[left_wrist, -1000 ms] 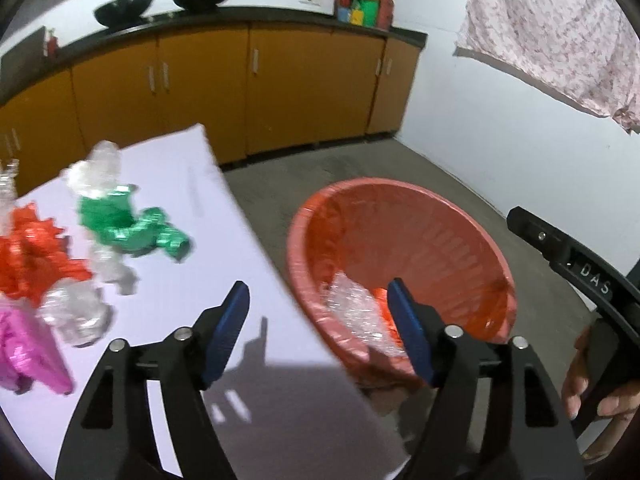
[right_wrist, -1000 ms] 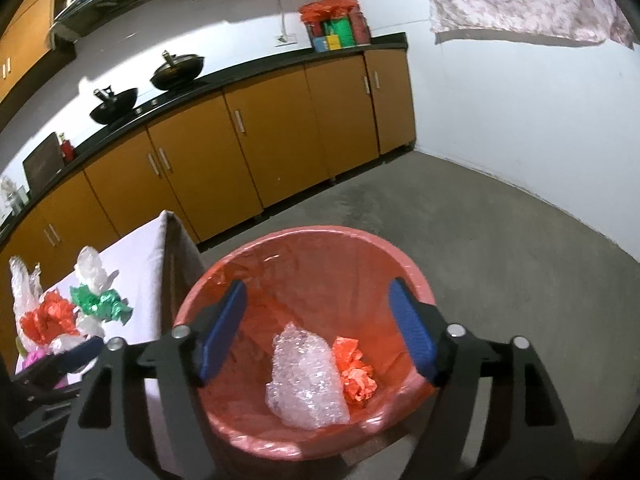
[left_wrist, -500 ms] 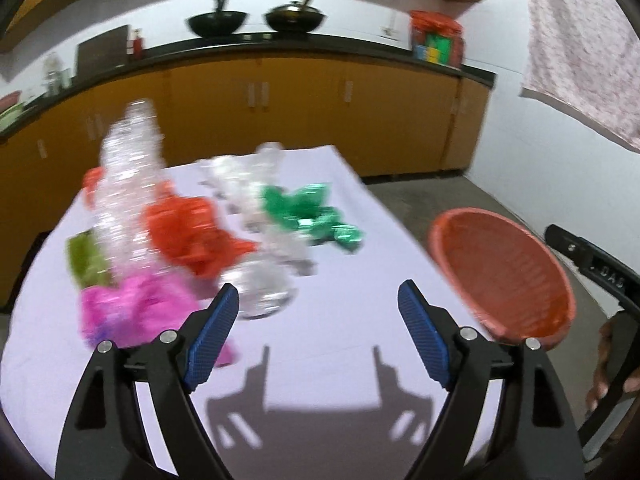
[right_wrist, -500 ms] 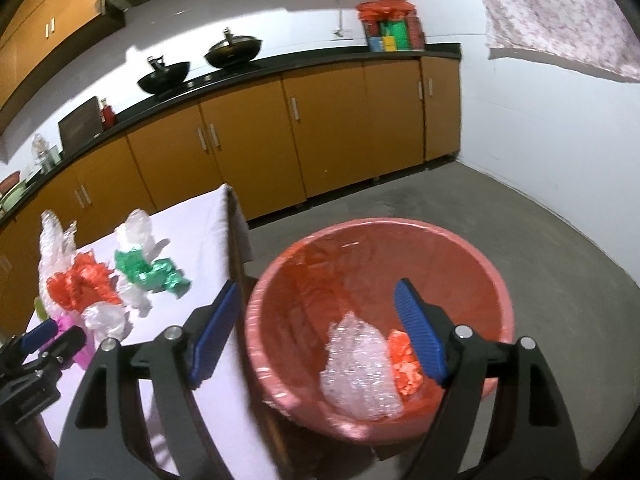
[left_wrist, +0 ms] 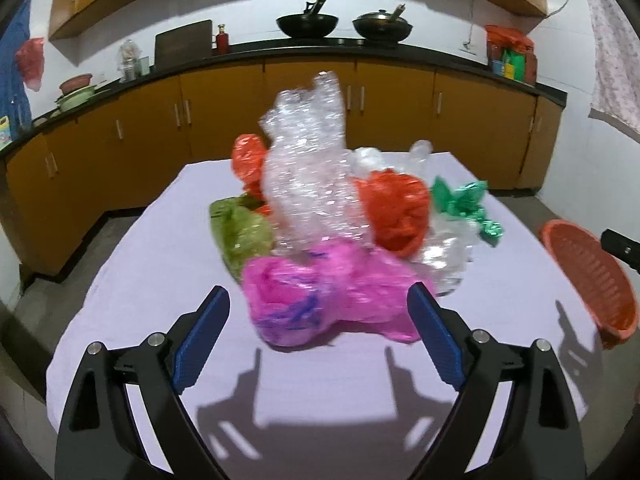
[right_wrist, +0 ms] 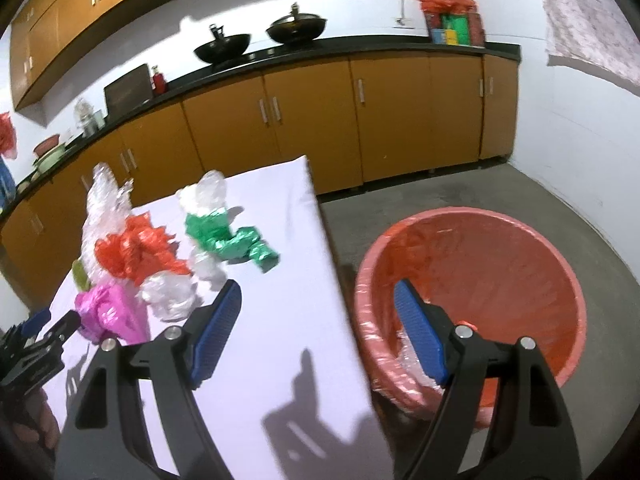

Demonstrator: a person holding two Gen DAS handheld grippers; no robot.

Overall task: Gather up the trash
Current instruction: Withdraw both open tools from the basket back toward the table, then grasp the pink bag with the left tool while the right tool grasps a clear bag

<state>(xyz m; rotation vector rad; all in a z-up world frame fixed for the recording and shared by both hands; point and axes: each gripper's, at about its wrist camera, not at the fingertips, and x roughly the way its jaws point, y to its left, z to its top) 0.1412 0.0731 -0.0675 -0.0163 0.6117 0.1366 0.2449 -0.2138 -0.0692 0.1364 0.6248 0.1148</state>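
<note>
A: What is the surface, and the room?

B: A tabletop [left_wrist: 168, 264] under a pale lilac cloth, in a kitchen with orange-brown cabinets [right_wrist: 308, 120], a black counter, white walls and a grey concrete floor [right_wrist: 460, 192]. Two black woks [left_wrist: 307, 25] sit on the counter.

A: And the trash?

B: Heaped mid-table. I count one pink plastic bag [left_wrist: 320, 296] nearest the left gripper [left_wrist: 319, 330], one olive-green bag [left_wrist: 240, 232], two orange-red wads [left_wrist: 396, 210], one green foil wrapper [left_wrist: 460, 200], one tall piece of clear bubble wrap [left_wrist: 308, 168], plus smaller clear crumples whose number I cannot tell.

A: Where does it go?

B: One orange basket [right_wrist: 480, 264] lined with plastic stands on the floor just beside the table's right edge, with clear wrap and an orange scrap already inside.

A: The fingers?

B: The left pair are spreading wider, nothing between them, the pink bag just ahead. The right gripper [right_wrist: 318, 330] has its fingers apart and empty, hovering over the table edge and basket rim.
</note>
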